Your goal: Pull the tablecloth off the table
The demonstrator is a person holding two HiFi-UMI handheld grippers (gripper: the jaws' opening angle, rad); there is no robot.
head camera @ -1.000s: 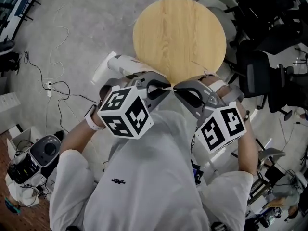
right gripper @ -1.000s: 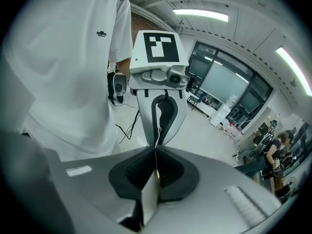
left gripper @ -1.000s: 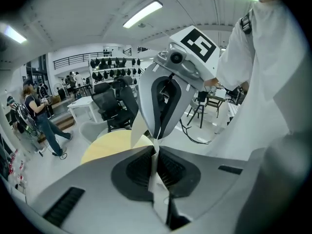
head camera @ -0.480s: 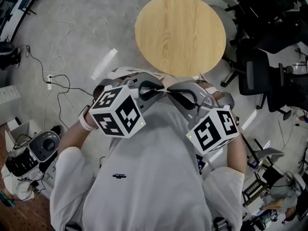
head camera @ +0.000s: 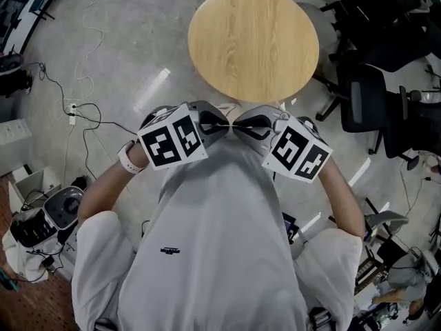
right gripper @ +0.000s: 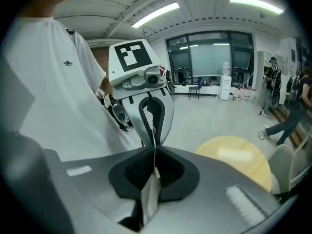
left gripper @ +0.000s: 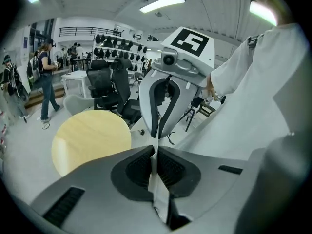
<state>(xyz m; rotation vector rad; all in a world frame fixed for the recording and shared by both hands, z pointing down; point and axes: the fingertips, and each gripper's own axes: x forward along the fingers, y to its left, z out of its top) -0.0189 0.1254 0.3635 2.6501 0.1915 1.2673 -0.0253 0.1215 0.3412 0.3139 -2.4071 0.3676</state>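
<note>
The round wooden table point(head camera: 253, 43) stands bare, a short way beyond the grippers. My left gripper point(head camera: 226, 124) and right gripper point(head camera: 238, 125) meet tip to tip in front of the person's chest. Each is shut on an edge of the white tablecloth. A thin fold of tablecloth point(left gripper: 158, 189) runs between the left gripper point(left gripper: 155, 147) jaws, with the right gripper point(left gripper: 170, 91) facing it. The right gripper point(right gripper: 154, 150) pinches the tablecloth point(right gripper: 150, 194) likewise, facing the left gripper point(right gripper: 148, 106). In the head view the cloth cannot be told from the white T-shirt point(head camera: 213, 254).
Black office chairs point(head camera: 372, 102) crowd the right of the table. Cables point(head camera: 76, 109) trail over the grey floor at left, and equipment point(head camera: 41, 219) sits at the lower left. People point(left gripper: 46, 82) stand far off in the room.
Both grippers have swung up and together, so the marker cubes sit closer and higher. The white cloth seen beside the left gripper a second ago no longer shows there.
</note>
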